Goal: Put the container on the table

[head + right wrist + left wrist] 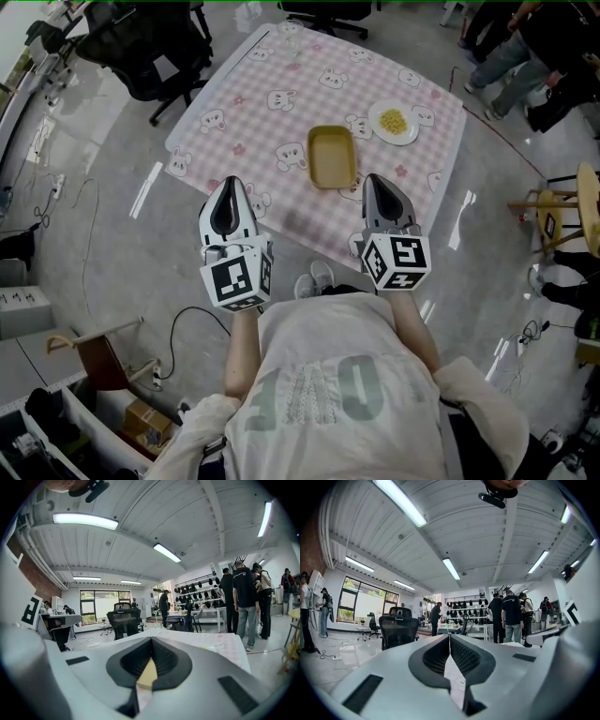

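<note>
A shallow yellow container [332, 157] rests on the table [281, 122], which is covered with a pink checked cloth printed with rabbits. My right gripper [373, 178] hovers at the table's near edge, just right of the container's near corner, shut and empty. The left gripper [229, 180] is held over the near left edge, well left of the container, also shut with nothing in it. In the right gripper view the container [146, 674] shows as a yellow patch behind the closed jaws [151, 639]. The left gripper view shows its jaws [449, 637] meeting above the cloth.
A white plate of yellow food [394, 123] sits right of the container. Black office chairs [150, 47] stand left and beyond the table. People [511, 52] stand at the far right, near a wooden stool [562, 211]. Cables and boxes [141, 417] lie on the floor behind me.
</note>
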`<state>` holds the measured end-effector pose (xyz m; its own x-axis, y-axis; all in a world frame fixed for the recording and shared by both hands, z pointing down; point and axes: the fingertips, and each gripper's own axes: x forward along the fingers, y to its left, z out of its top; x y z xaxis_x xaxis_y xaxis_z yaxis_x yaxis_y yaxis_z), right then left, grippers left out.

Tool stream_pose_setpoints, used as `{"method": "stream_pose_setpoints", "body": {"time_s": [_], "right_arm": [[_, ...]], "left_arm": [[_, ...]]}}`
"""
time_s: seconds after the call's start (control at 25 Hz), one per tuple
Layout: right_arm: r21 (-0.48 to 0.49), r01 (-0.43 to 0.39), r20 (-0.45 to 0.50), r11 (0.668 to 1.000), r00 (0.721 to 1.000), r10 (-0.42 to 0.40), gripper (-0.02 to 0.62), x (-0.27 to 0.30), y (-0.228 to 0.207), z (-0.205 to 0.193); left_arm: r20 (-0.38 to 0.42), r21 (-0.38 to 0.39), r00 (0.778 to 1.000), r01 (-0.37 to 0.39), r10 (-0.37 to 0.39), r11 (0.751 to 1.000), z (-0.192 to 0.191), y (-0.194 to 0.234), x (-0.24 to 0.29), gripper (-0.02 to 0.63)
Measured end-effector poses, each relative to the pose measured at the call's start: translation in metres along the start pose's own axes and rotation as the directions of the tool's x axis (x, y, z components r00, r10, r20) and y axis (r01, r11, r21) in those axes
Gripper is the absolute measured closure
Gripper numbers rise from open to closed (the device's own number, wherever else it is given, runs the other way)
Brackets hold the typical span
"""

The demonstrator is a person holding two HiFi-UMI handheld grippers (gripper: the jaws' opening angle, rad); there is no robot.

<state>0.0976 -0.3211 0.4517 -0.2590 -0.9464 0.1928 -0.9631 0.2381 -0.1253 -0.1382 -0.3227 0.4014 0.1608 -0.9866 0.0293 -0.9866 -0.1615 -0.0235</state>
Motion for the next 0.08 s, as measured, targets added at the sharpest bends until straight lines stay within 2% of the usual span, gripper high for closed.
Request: {"method": "stream_pose_setpoints", "body": {"time_s": [0.08], "right_arm": [[0.0, 0.003, 0.002, 1.0, 1.0, -0.003, 0.566, 0.0037, -0.004, 0.0025]], "left_arm": [[0.001, 0.0, 1.0, -0.002, 0.002, 1.0, 0.0011, -0.0002, 0.0053, 0.578]]}}
